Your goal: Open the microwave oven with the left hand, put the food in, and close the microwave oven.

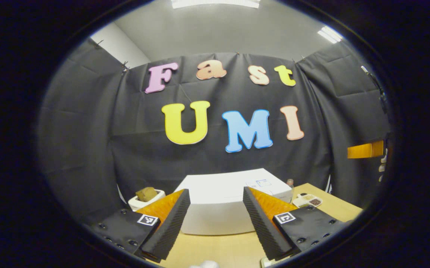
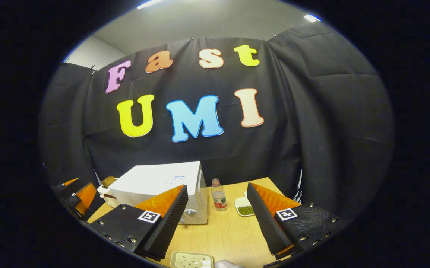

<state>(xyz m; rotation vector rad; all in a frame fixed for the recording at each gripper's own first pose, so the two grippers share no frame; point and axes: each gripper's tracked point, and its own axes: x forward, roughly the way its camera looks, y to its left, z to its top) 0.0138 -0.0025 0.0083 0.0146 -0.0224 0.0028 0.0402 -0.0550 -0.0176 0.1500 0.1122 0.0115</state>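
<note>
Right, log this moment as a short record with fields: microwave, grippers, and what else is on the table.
microwave: white microwave oven on the wooden table, door shut
left gripper: open, holding nothing, facing the microwave, apart from it
right gripper: open, holding nothing, above the table
bottle: small clear bottle upright, just right of the microwave
dishes: white dish of green bits right of the bottle; pale tray at the near edge
left of microwave: white container with a brown item
</note>
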